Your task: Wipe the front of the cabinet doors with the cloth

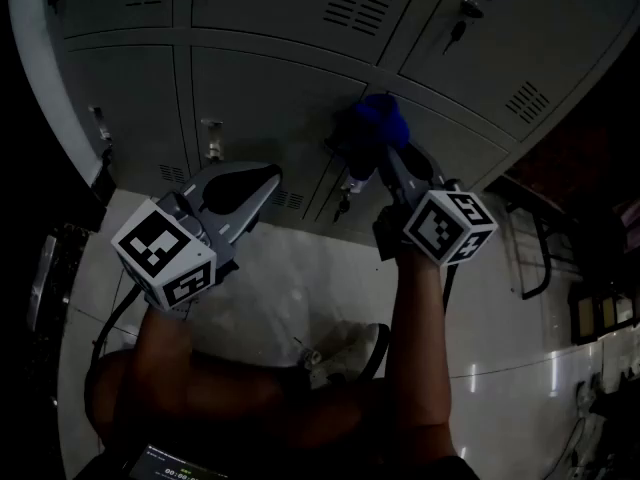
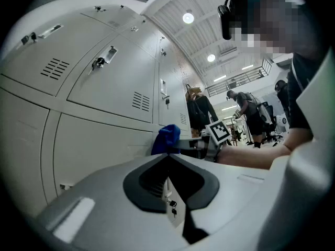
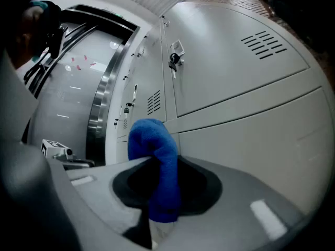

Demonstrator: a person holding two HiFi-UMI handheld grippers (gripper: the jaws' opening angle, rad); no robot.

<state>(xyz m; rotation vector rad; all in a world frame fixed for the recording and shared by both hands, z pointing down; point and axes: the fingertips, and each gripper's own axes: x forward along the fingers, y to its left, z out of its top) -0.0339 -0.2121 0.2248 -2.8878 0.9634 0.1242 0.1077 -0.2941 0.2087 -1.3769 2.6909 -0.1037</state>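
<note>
Upper centre of the head view: the right claw (image 1: 388, 156) is clamped on the blue cloth (image 1: 377, 123). The bunched end pokes toward the grey cabinet doors (image 1: 270, 98), likely so fabric meets metal. The left claw (image 1: 258, 181), closed and empty, hangs left of it, clear.

Glossy tiled floor (image 1: 300, 268) across the lower head view, light sneaker (image 1: 345, 353) bottom centre, black tube frame (image 1: 535, 258) at right edge. Left gripper view: round ceiling lights (image 2: 188, 18) top centre, people standing (image 2: 248, 114) mid-right background. Right gripper view: polished steel column (image 3: 100, 109) on the left.
</note>
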